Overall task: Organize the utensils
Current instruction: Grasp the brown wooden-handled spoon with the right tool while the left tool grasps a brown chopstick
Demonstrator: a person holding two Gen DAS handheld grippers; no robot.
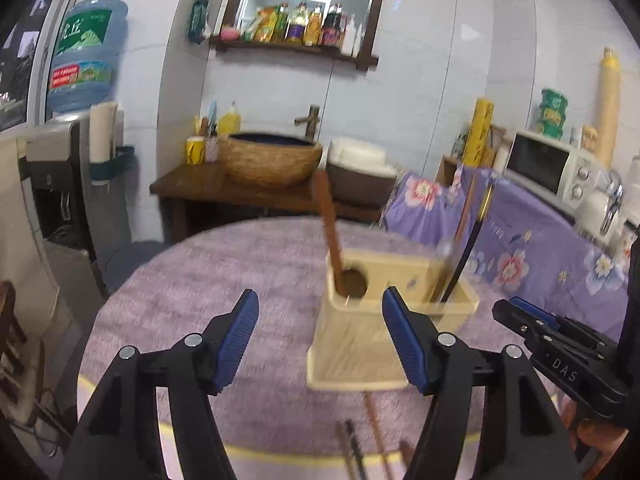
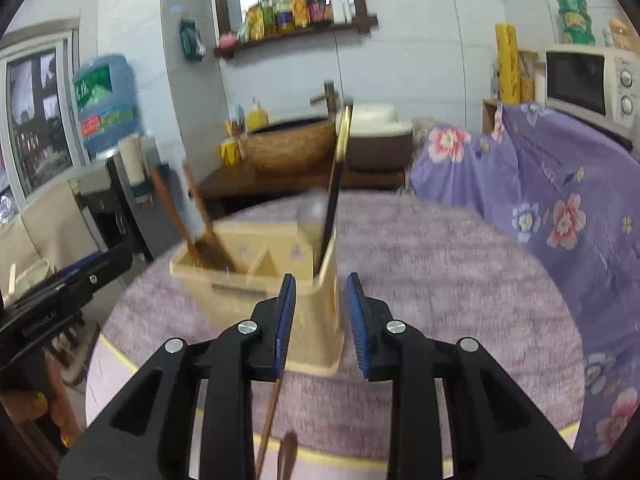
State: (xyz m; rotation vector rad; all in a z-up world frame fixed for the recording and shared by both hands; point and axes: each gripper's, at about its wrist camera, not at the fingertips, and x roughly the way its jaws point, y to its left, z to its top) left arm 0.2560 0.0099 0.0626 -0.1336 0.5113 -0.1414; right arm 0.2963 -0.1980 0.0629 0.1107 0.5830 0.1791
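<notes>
A cream utensil holder (image 1: 356,344) stands on the purple table cover. A wooden spoon (image 1: 330,224) leans in its round hole, and a black and gold utensil (image 1: 466,252) stands in its right compartment. My left gripper (image 1: 320,320) is open in front of the holder with nothing between its pads. In the right wrist view the holder (image 2: 256,256) holds brown wooden utensils (image 2: 200,216) on the left and the black and gold one (image 2: 338,168) on the right. My right gripper (image 2: 321,320) is open, narrower, and empty. Loose wooden utensils (image 2: 272,408) lie on the table below it.
The round table (image 1: 180,288) has a yellow-edged rim near me, with more loose utensils (image 1: 374,432) by it. A flowered purple cloth (image 2: 560,200) covers a counter on the right, with a microwave (image 1: 548,164) on it. A basket-like basin (image 1: 270,160) sits on a dark stand behind.
</notes>
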